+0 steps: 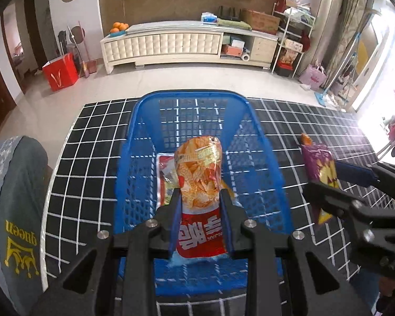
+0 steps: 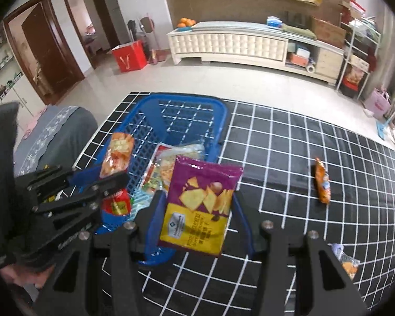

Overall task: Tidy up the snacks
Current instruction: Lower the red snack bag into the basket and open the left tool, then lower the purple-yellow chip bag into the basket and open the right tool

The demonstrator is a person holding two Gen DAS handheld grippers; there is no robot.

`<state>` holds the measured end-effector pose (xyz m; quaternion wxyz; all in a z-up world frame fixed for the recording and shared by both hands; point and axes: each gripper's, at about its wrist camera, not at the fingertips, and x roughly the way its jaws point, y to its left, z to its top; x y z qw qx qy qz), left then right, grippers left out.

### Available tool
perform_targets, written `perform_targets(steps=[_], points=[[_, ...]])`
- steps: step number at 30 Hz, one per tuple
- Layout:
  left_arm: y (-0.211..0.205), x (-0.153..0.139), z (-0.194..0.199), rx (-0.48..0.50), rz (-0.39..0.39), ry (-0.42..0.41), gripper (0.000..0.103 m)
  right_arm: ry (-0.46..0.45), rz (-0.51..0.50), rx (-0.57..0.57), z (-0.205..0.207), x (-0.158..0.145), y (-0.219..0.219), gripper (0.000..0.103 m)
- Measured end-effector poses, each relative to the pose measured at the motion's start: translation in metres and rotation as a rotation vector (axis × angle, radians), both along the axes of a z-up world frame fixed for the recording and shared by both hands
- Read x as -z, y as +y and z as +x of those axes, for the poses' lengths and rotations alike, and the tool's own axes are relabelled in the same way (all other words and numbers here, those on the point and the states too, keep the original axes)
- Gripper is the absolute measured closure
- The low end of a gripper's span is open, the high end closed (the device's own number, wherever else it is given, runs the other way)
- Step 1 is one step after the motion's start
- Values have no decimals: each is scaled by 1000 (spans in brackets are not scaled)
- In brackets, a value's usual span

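— Over the blue basket, what is the left gripper carrying?

— It is pinching an orange-and-red chip bag between its two fingers, which are closing narrowly on the bag's lower half. The bag is pointing away from the camera, hanging above the basket's interior. Under it, a clear-fronted snack packet is lying on the basket floor.

— And the basket itself, where is it sitting?

— It is resting on the black grid-patterned mat, toward the mat's left half and reaching almost to its far edge.

— What is the right gripper doing?

— It is gripping a purple-and-yellow cracker bag, fingers pressing in on either side of the pack. In the right wrist view the bag is hanging over the basket's right near corner, partly over the basket rim and partly over the mat.

— Are other snacks lying outside the basket?

— Yes. A small orange snack packet is lying on the mat well to the right of the basket, and another small packet is showing near the mat's right near edge, partly hidden behind the gripper frame.

— Anything beside the mat?

— A grey cushion with a gold crown print is sitting at the mat's left edge.
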<state>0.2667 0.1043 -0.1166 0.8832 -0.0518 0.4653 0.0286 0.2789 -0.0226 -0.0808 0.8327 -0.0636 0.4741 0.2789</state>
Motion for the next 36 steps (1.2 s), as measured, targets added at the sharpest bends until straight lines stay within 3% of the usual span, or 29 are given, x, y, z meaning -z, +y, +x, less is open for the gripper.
perform_targets(steps=[2, 6, 7, 36], points=[[8, 3, 11, -9, 16, 1, 72, 1, -2, -2, 3, 3, 3, 48], [18, 9, 20, -37, 69, -2, 30, -2, 3, -12, 6, 4, 8, 48], [20, 8, 20, -39, 77, -10, 27, -6, -1, -13, 7, 4, 9, 48], [83, -6, -17, -71, -19, -69, 27, -48, -68, -54, 8, -9, 66, 48]])
